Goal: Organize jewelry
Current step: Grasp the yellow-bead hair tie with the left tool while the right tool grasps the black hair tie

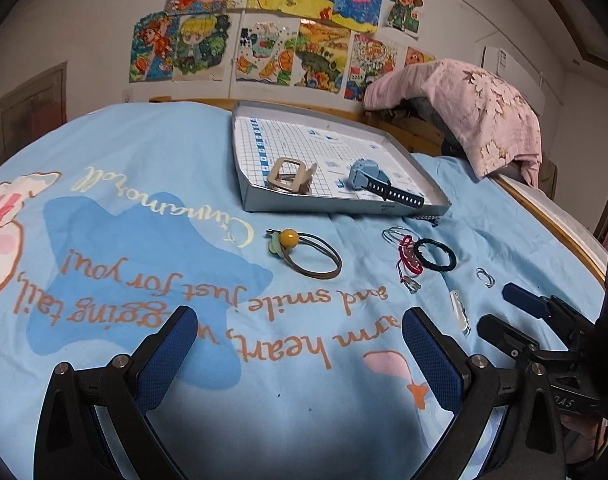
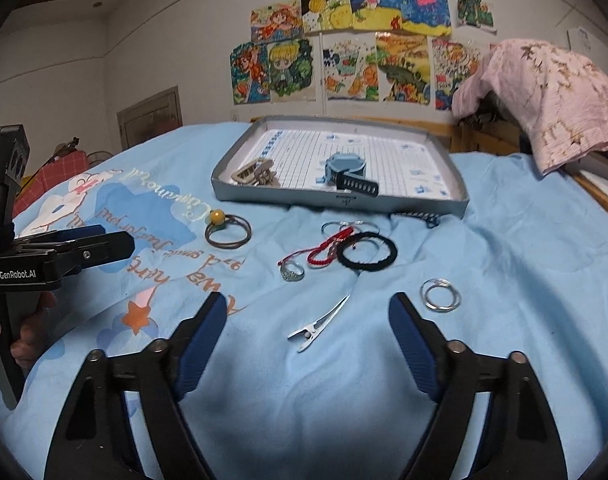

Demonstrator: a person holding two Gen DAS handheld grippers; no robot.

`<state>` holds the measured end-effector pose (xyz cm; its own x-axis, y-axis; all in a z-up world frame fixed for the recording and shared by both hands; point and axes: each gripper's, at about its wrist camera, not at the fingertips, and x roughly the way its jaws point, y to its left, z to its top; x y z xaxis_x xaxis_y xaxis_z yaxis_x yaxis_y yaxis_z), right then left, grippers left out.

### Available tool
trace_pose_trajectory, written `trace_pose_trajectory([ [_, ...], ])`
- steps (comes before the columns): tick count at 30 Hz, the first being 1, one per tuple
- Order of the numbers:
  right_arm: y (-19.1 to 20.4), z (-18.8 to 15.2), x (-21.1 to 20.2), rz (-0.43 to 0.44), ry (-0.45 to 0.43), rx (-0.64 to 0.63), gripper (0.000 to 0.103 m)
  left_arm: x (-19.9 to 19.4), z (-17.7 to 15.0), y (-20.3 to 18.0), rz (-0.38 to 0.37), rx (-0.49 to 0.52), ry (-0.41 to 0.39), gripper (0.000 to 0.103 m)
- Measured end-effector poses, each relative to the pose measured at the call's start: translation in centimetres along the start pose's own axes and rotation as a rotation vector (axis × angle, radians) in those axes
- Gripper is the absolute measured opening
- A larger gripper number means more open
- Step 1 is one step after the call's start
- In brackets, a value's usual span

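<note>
A grey cardboard tray (image 1: 344, 210) (image 2: 344, 202) lies on the blue bedsheet; it holds a blue watch (image 1: 364, 178) (image 2: 346, 168) and a beige hair claw (image 1: 290, 176) (image 2: 254, 174). Loose on the sheet: a brown hair tie with a yellow bead (image 1: 312, 256) (image 2: 227, 230), a red bracelet (image 1: 410, 258) (image 2: 328, 252), a black hair tie (image 1: 436, 255) (image 2: 369, 256), a silver ring (image 2: 292, 271), a metal hair clip (image 2: 318, 324) (image 1: 460, 312), and thin silver hoops (image 2: 440, 295) (image 1: 486, 278). My left gripper (image 1: 300, 336) is open and empty. My right gripper (image 2: 308, 320) is open around the hair clip, apart from it.
A pink blanket (image 1: 464, 108) (image 2: 544, 92) hangs over the wooden bed frame at the back right. Drawings cover the wall behind. The bed's wooden edge (image 1: 560, 224) runs along the right side.
</note>
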<state>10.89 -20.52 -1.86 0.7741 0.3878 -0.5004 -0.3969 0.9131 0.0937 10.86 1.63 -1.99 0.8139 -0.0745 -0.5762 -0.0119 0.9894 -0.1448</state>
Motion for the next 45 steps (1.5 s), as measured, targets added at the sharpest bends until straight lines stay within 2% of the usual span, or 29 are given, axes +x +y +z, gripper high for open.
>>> trace_pose_trajectory([
  [3, 0.0, 0.1, 0.8, 0.007, 0.028, 0.012, 0.065, 0.7, 0.5, -0.1, -0.006, 0.007, 0.011, 0.103],
  [10, -0.8, 1.3, 1.2, 0.018, -0.018, 0.054, 0.065, 1.8, 1.9, 0.2, -0.017, -0.011, -0.008, 0.103],
  [16, -1.3, 2.6, 1.7, 0.004, -0.048, 0.077, 0.065, 2.3, 3.8, 0.1, -0.024, -0.019, -0.055, 0.103],
  [22, -1.8, 4.4, 2.5, -0.018, -0.08, 0.083, 0.065, 3.6, 5.2, 0.4, -0.026, -0.019, -0.065, 0.103],
  [32, -2.9, 6.3, 6.1, -0.032, -0.038, 0.078, 0.065, 7.1, 6.2, 1.1, -0.015, -0.022, -0.039, 0.103],
  [39, -3.8, 7.8, 7.9, -0.041, -0.065, 0.092, 0.065, 8.5, 7.1, 1.3, -0.012, -0.039, -0.053, 0.103],
  [45, -4.6, 7.4, 9.3, -0.04, -0.043, 0.123, 0.065, 9.3, 7.2, 1.5, -0.023, -0.046, -0.047, 0.103],
])
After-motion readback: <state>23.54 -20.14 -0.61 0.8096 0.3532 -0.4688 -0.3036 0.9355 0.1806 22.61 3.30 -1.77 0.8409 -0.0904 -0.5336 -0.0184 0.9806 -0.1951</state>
